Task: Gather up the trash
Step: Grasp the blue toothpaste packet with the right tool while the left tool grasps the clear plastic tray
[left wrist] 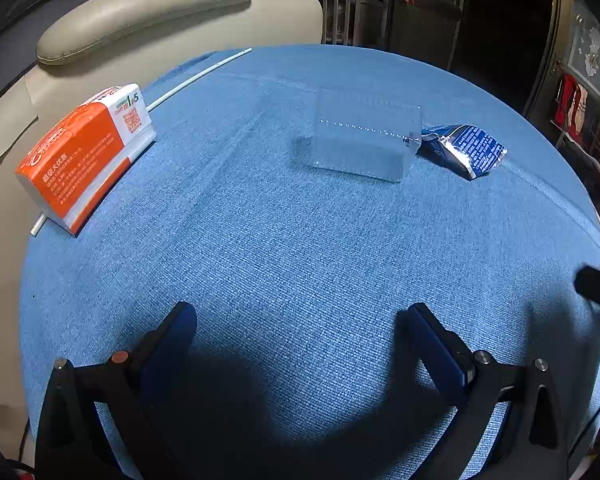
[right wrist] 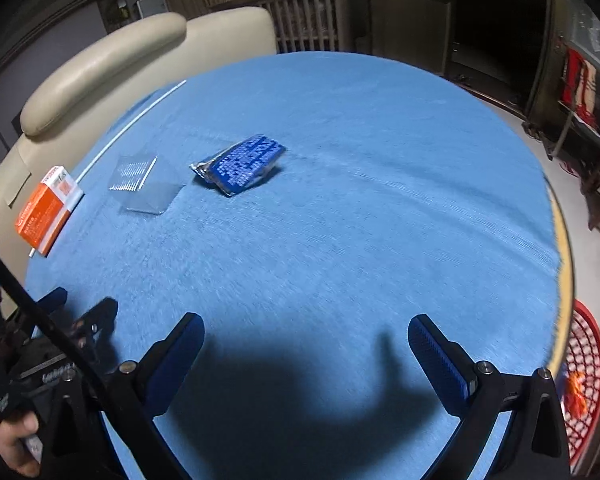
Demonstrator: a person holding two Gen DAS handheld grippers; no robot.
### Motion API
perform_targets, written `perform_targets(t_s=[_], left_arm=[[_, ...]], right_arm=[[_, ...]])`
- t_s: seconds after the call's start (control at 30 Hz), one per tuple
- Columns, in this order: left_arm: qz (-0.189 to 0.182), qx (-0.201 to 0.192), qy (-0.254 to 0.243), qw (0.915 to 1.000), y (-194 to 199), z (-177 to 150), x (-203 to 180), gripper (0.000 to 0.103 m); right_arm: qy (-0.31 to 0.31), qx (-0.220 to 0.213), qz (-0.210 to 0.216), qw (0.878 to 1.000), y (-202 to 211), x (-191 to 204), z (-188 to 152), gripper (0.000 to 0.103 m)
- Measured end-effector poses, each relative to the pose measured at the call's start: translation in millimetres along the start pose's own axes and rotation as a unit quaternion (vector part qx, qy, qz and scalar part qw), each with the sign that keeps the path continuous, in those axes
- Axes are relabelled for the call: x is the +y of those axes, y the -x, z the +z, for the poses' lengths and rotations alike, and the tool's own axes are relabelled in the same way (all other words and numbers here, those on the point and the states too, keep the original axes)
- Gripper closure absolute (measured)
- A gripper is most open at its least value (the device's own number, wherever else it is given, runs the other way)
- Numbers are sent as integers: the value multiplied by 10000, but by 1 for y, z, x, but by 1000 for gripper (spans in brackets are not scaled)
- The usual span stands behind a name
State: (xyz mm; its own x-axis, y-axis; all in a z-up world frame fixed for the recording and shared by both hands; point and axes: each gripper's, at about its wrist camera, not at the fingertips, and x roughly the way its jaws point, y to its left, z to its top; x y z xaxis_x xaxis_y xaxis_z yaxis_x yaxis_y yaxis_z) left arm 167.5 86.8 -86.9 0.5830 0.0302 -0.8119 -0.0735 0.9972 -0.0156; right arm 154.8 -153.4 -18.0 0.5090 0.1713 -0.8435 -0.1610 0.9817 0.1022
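Observation:
A crumpled blue and silver snack wrapper [left wrist: 466,148] lies on the blue tablecloth [left wrist: 284,240], far right of centre in the left wrist view; it also shows in the right wrist view [right wrist: 242,166], ahead and left. A clear plastic box [left wrist: 364,140] stands just left of it, also in the right wrist view [right wrist: 146,186]. An orange and white tissue pack [left wrist: 86,152] lies at the table's left edge, also in the right wrist view [right wrist: 48,208]. My left gripper [left wrist: 300,332] is open and empty above the cloth. My right gripper [right wrist: 306,340] is open and empty.
A cream armchair [left wrist: 140,12] stands behind the table's left side. A thin white rod [left wrist: 198,78] lies along the left edge. A red mesh basket [right wrist: 586,380] holding something orange sits on the floor at the right. Dark furniture stands behind.

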Motion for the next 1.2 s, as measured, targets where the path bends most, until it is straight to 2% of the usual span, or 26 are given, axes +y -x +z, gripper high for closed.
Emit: perform_targets(t_s=[0.17, 0.43, 0.63, 0.8, 0.83, 0.87, 0.97, 1.07, 1.13, 1.2], left_arm=[[6, -3, 5, 10000, 0, -1, 0, 0], [10, -4, 9, 10000, 0, 0, 0, 0], [11, -5, 6, 10000, 1, 0, -1, 0], [23, -3, 10, 10000, 1, 1, -5, 0], [18, -4, 8, 10000, 1, 1, -5, 0], [16, -3, 7, 10000, 1, 1, -5, 0], [-2, -4, 12, 10000, 0, 2, -6, 0], [-288, 13, 33, 9996, -2, 14, -12, 0], [-365, -157, 78, 9992, 0, 31, -19, 0], [-261, -339, 3, 9991, 0, 49, -28, 0]], right_arm=[[198, -94, 73, 9997, -18, 12, 30, 0], [1034, -465, 220, 9933, -46, 40, 95, 0], [1465, -395, 317, 9879, -79, 51, 118, 0], [1508, -47, 485, 9874, -110, 50, 119, 1], [1464, -37, 479, 9881, -116, 51, 121, 9], [1454, -105, 362, 9887, -115, 49, 119, 22], [1244, -151, 404, 9913, -107, 38, 116, 25], [977, -177, 397, 9943, -99, 21, 108, 26], [806, -205, 409, 9957, -91, 9, 100, 26], [617, -209, 459, 9968, -83, -2, 93, 26]])
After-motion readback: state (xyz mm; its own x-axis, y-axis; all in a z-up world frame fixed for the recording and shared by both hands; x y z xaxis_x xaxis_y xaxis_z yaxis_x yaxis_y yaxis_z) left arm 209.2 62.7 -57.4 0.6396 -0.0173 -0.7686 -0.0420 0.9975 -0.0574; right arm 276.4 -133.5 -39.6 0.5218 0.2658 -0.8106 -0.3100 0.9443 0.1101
